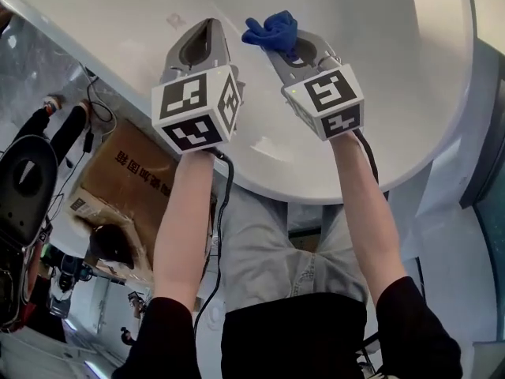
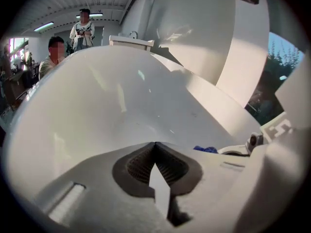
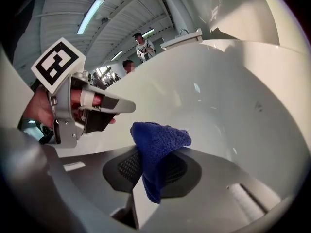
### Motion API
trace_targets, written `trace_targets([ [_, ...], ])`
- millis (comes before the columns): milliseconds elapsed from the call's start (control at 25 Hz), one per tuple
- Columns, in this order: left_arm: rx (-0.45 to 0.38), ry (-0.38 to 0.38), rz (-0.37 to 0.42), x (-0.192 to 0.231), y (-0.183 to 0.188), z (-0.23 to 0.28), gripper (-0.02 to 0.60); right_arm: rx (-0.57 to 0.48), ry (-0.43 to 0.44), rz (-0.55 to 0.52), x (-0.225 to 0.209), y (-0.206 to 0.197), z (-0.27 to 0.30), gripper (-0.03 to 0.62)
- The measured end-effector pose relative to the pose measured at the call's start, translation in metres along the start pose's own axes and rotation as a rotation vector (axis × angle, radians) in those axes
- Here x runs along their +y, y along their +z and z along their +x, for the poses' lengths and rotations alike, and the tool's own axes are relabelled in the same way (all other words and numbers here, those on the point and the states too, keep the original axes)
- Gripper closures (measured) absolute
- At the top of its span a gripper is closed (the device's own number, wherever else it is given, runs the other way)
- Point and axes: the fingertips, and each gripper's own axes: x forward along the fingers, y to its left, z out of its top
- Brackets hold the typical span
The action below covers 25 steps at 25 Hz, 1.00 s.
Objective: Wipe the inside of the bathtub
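Right tongs are clamped tight on a dark blue woven cloth, which bunches out past the tips. Left tongs are closed together on nothing, just to its left. Both hang inside the near end of the glossy white bathtub; the cloth doesn't look pressed to the wall and no wipe streaks show, so the wiping looks barely begun, with most of the inside left.

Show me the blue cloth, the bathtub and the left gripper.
blue cloth (image 3: 158,147), right gripper view, the bunched fold above the jaws.
bathtub (image 1: 394,69), head view, bare inner wall.
left gripper (image 2: 155,145), left gripper view, where its shut tips meet.
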Motion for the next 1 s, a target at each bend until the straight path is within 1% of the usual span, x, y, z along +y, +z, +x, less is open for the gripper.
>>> trace_targets([
  [200,0.029,-0.025,0.032,0.011,-0.01,0.045,0.58,0.01,0.004,0.04,-0.021,-0.037,0.049,0.517],
  [360,0.054,-0.012,0.097,0.021,-0.013,0.074,0.58,0.023,0.002,0.049,-0.032,-0.058,0.084,0.517],
  [400,0.058,-0.013,0.095,0.024,-0.013,0.082,0.58,0.032,0.003,0.046,-0.036,-0.062,0.094,0.517],
  [520,0.079,-0.026,0.046,0.029,-0.016,0.102,0.58,0.066,-0.002,0.049,-0.047,-0.076,0.117,0.516],
  [640,0.09,-0.018,0.033,0.042,-0.021,0.116,0.58,0.101,0.013,0.056,-0.048,-0.087,0.145,0.517],
  [760,0.139,0.012,0.0,0.062,-0.034,0.119,0.58,0.126,0.04,0.062,-0.04,-0.101,0.175,0.517],
  [800,0.147,0.022,0.004,0.064,-0.034,0.119,0.58,0.13,0.044,0.065,-0.042,-0.103,0.183,0.517],
  [880,0.147,0.029,0.018,0.065,-0.031,0.12,0.58,0.128,0.054,0.085,-0.047,-0.105,0.194,0.517],
  [1000,0.15,0.042,-0.024,0.073,-0.036,0.118,0.58,0.135,0.088,0.103,-0.037,-0.117,0.211,0.517],
])
